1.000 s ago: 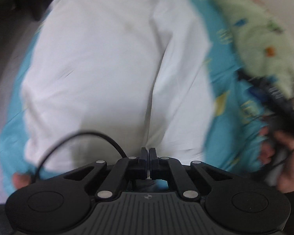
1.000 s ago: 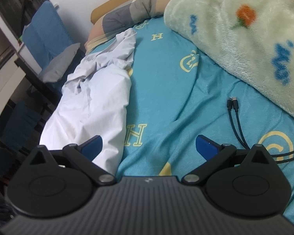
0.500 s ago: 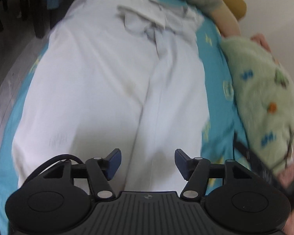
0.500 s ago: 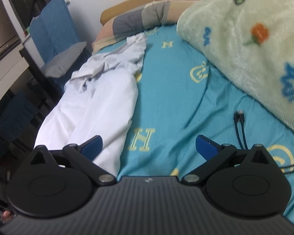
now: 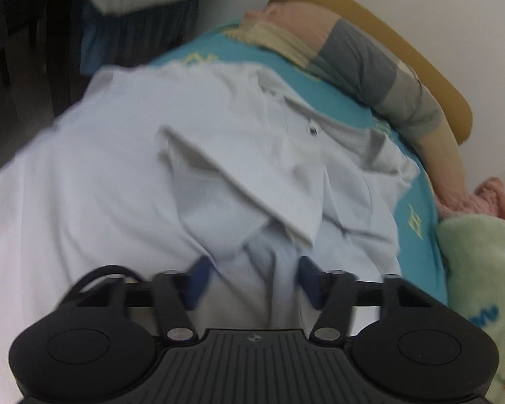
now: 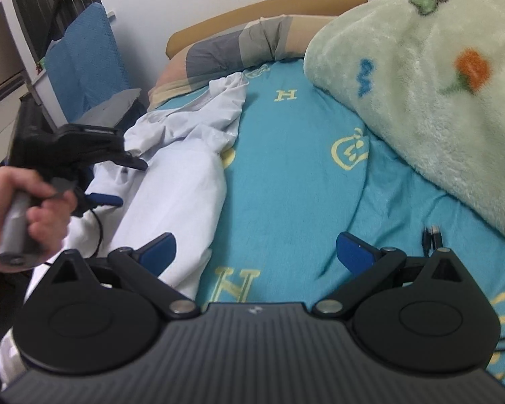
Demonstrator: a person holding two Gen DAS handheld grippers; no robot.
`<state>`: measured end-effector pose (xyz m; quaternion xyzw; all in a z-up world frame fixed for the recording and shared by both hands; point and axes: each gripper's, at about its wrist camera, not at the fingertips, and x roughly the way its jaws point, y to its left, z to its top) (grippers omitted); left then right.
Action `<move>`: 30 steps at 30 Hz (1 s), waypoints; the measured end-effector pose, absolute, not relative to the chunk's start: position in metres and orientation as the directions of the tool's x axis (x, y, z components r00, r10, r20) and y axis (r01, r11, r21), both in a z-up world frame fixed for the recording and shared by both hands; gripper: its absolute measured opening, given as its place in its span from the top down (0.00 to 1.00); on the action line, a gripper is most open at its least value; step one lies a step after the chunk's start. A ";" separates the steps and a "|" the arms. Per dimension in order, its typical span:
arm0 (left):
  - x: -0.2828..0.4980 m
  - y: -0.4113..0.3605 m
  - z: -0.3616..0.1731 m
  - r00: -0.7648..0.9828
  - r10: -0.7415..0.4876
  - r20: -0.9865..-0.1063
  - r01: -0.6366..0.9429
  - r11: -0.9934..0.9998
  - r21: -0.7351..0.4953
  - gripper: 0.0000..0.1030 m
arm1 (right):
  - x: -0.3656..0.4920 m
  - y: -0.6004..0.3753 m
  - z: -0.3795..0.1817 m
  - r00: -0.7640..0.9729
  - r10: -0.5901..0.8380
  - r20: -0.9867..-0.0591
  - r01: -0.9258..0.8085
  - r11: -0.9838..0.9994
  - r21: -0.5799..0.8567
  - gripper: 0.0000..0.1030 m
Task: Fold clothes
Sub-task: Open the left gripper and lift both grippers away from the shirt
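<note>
The left gripper (image 5: 252, 277) hangs low over the white shirt (image 5: 144, 181), its blue pads spread apart, with rumpled cloth bunched between and ahead of them; whether they touch it is unclear. Beyond the shirt lies a striped pillow (image 5: 363, 64). The right gripper (image 6: 256, 252) is wide apart over the teal bedsheet (image 6: 286, 175), the shirt just beside its left finger, a green blanket (image 6: 431, 77) ahead-right, a black cable (image 6: 432, 239) by its right finger.
</note>
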<state>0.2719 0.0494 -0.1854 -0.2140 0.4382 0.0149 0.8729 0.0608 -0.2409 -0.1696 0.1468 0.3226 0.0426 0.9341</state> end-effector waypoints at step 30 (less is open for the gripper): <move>0.023 0.013 -0.026 0.815 -0.152 -0.559 0.118 0.988 -0.097 0.08 | 0.031 -0.236 -0.126 0.903 0.199 -0.382 -0.104 0.962 0.254 0.47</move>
